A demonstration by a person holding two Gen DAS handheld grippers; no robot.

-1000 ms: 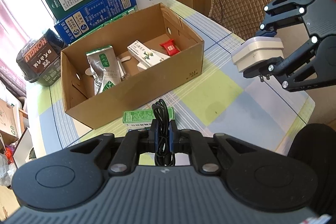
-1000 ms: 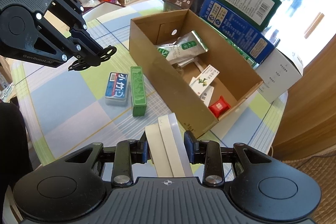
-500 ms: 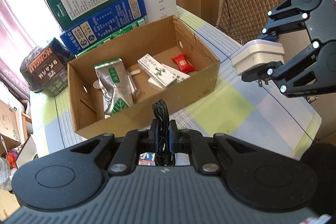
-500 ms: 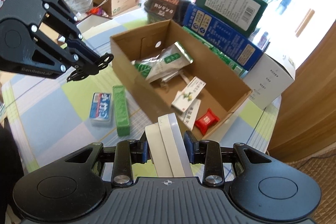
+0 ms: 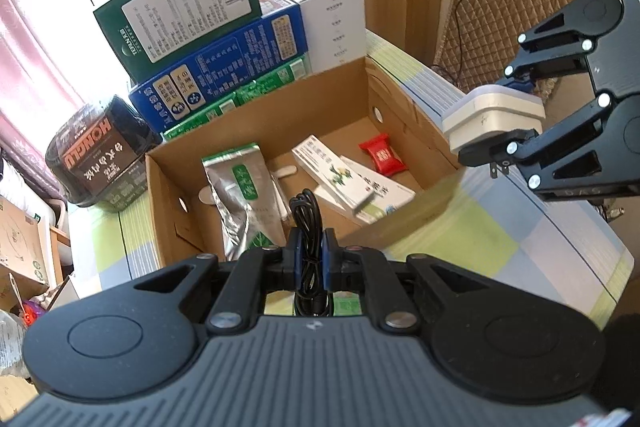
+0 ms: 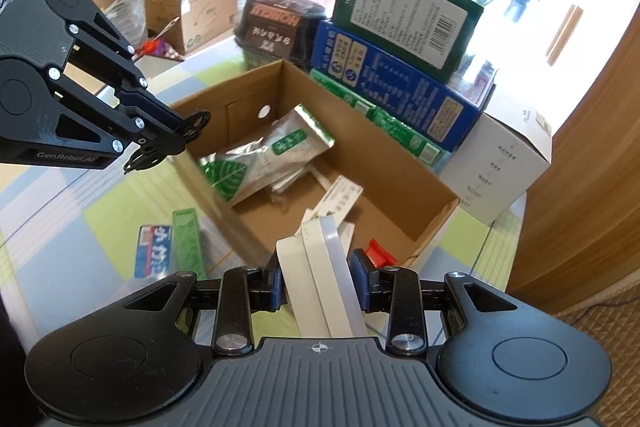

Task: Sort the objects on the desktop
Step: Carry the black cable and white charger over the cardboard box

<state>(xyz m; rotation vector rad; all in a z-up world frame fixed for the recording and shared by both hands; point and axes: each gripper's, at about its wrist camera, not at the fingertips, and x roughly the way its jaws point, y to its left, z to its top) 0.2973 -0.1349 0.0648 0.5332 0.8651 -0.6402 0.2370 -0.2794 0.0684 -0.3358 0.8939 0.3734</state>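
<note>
Your left gripper [image 5: 308, 251] is clenched on a coiled black cable [image 5: 307, 217], pinched at mid-coil so the loops stay bundled and nothing dangles, and your right gripper [image 6: 318, 273] is clamped on a white plug adapter [image 6: 320, 267], gripped across its flat sides with the prongs left free. In the left wrist view the adapter hangs at about 3 o'clock, just off the short end of the open cardboard box [image 5: 380, 95]. Both pieces look bound for that box, which fills the centre of each view. It already holds a silver foil pouch [image 5: 244, 195] toward 9 o'clock, two slim white medicine cartons [image 5: 340, 179] in the middle and a small red packet [image 5: 382, 157] toward 2 o'clock, so the barest floor seems to lie along the far wall. Beyond the box at 11 o'clock a stack of blue and green boxes [image 5: 224, 67] leans close against its back rim, with a white carton [image 5: 336, 15] at 1 o'clock and a dark tub [image 5: 96, 155] at 9 o'clock; these would crowd any approach from behind. In the right wrist view a green box [image 6: 186, 239] and a blue packet [image 6: 151, 255] lie on the checked tablecloth [image 6: 60, 219] at 8 o'clock, just outside the near wall and not yet sorted.
</note>
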